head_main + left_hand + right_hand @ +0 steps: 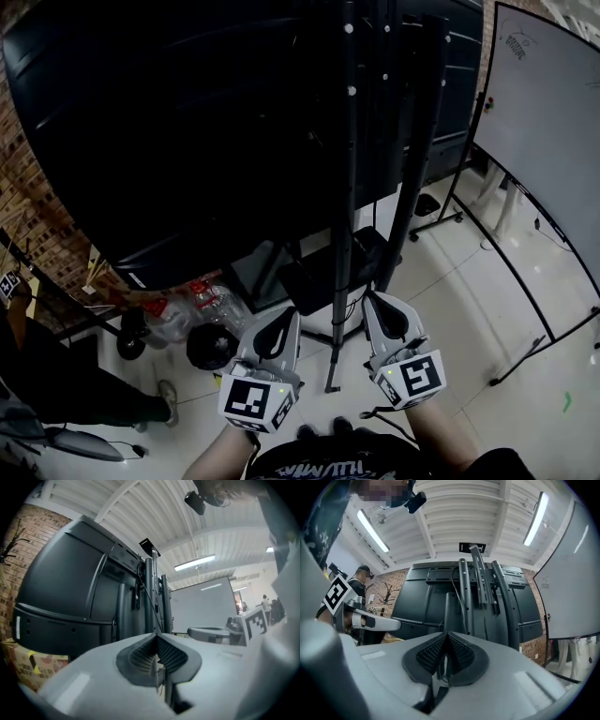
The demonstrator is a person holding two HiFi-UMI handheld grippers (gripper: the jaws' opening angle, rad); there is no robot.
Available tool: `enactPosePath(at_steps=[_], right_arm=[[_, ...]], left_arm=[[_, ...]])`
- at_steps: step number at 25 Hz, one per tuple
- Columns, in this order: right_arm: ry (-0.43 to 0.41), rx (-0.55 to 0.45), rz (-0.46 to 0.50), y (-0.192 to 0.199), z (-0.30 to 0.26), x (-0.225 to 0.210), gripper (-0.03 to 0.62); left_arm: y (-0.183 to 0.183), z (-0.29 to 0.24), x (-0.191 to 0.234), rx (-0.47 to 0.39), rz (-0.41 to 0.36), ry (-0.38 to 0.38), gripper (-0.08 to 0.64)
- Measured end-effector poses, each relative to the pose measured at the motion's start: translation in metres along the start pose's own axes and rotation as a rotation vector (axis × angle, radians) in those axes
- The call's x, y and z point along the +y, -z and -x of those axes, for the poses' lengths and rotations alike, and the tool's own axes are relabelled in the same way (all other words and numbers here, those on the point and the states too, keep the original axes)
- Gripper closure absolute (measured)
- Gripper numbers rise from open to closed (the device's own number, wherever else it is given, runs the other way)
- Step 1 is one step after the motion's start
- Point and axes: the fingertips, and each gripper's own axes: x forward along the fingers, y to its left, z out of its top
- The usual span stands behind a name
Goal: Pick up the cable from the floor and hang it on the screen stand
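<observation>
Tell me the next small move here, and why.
Probably open the right gripper and lower it toward the floor by the base of the screen stand. Both it and the left gripper are shut with no cable seen between their jaws, so nothing is picked up yet.

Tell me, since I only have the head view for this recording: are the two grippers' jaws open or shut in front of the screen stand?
Observer: The left gripper is shut. Its own view shows the ribbed pads pressed together.
Operator: And the right one?
Observer: The right gripper is shut too, pads meeting. A thin dark line shows in the slit below them, and I cannot tell what it is.
Operator: Is anyone else nearby?
Observer: Yes. The right gripper view shows a person standing by the brick wall, off to the left of the screen stand.
</observation>
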Motion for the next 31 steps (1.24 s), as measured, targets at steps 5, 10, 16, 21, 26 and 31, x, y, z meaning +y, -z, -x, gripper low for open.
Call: enactPosePath(at_steps=[5, 10, 16, 21, 26, 31], right_arm=[[-0.085, 0.052, -0.030, 0.023, 0.012, 0.028, 0.584], [-0.127, 0.100, -0.036, 0.040, 0.027, 0.042, 0.584], [-0.105, 0.116, -0.043, 0.040, 0.031, 0.025, 0.584], [-0.077, 0.126, -0.060, 0.042, 0.031, 0.009, 0.584], [-0.075, 0.149, -0.087, 0.056, 0.033, 0.009, 0.584], [-0.078, 0.164, -0.109, 0.067, 0.030, 0.008, 0.584]], left_arm=[[0.032, 0.010, -0.011, 0.045, 0.011, -0.002, 0.555], [0.041, 0.013, -0.023, 0.065, 0.013, 0.002, 0.555], [0.044, 0.004, -0.028, 0.057, 0.018, -0.004, 0.555], [0.040, -0.001, -0.021, 0.055, 0.010, -0.031, 0.555], [0.042, 0.003, -0.011, 0.067, 0.010, -0.065, 0.555], [0.046, 0.003, -0.005, 0.081, 0.014, -0.081, 0.555]])
